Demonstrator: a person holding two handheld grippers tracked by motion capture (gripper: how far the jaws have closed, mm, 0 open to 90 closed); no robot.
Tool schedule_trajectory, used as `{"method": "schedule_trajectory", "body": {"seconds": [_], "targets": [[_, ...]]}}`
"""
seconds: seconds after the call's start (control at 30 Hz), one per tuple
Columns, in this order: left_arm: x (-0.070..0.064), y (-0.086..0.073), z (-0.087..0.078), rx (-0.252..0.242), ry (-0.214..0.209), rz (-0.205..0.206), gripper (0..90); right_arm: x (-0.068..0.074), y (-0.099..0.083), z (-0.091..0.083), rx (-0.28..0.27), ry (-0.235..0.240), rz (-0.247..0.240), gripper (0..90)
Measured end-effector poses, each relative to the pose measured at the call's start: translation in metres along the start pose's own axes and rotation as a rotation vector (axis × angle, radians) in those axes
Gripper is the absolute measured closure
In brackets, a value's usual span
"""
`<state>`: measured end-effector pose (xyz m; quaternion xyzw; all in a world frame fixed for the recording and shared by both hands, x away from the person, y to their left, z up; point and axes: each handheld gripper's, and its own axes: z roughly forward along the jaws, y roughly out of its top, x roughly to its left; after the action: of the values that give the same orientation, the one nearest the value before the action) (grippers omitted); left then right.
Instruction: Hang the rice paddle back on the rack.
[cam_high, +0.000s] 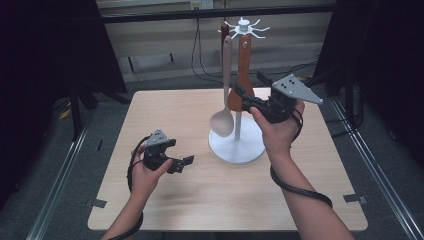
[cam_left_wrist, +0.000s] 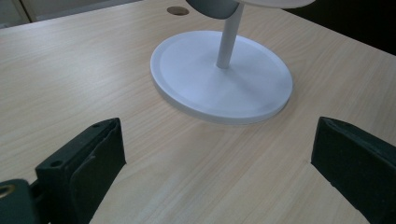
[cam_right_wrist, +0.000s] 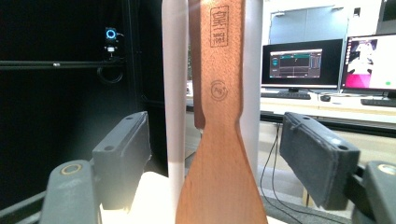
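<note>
Wooden spatula (cam_high: 241, 80) hangs from the white hook crown (cam_high: 243, 27) of a utensil stand (cam_high: 237, 142), w/ the right claw (cam_high: 244, 97) reaching for its lower blade. In the right gripper view the jaws stand wide open either side of the blade (cam_right_wrist: 219, 186), not touching it, holding nothing; the stand's white pole (cam_right_wrist: 174, 107) sits close behind. Left claw (cam_high: 182, 164) rests low, just left of the stand's round base (cam_left_wrist: 223, 79), jaws also wide apart and empty, hovering over bare tabletop (cam_high: 200, 200).

Beside the spatula, on the stand's left side, hangs a pale spoon (cam_high: 223, 117); a darker handle shows behind, near the crown.

Risk, as judged: closing on the blade could push it sideways into the spoon and set both swinging, since each hangs free from a thin hook. A pull outward rather than up may catch the handle's hole on the hook and tip the stand, esp. as the base is unheld. A jaw could also trap the pole along w/ the blade.

Room: open tabletop in front of the stand and to its left, where the left claw waits; less to its right, where the edge is near. Above the crown, nothing blocks a lift.
</note>
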<state>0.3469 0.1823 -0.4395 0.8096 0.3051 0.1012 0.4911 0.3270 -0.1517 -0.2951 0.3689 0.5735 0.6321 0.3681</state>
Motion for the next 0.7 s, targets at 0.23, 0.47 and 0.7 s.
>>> {"method": "schedule_trajectory", "body": {"seconds": [0.23, 0.47, 0.7], "targets": [[0.0, 0.0, -0.001, 0.001, 0.005, 0.002, 2.7, -0.003, -0.001, -0.005, 0.003, 0.001, -0.003, 19.6], [-0.001, -0.002, -0.002, 0.004, 0.008, 0.001, 2.7, -0.004, -0.006, -0.008, 0.017, 0.021, 0.001, 16.0], [-0.001, -0.001, -0.002, 0.005, 0.017, 0.006, 2.7, -0.009, -0.013, -0.013, 0.031, 0.037, 0.022, 10.6]]}}
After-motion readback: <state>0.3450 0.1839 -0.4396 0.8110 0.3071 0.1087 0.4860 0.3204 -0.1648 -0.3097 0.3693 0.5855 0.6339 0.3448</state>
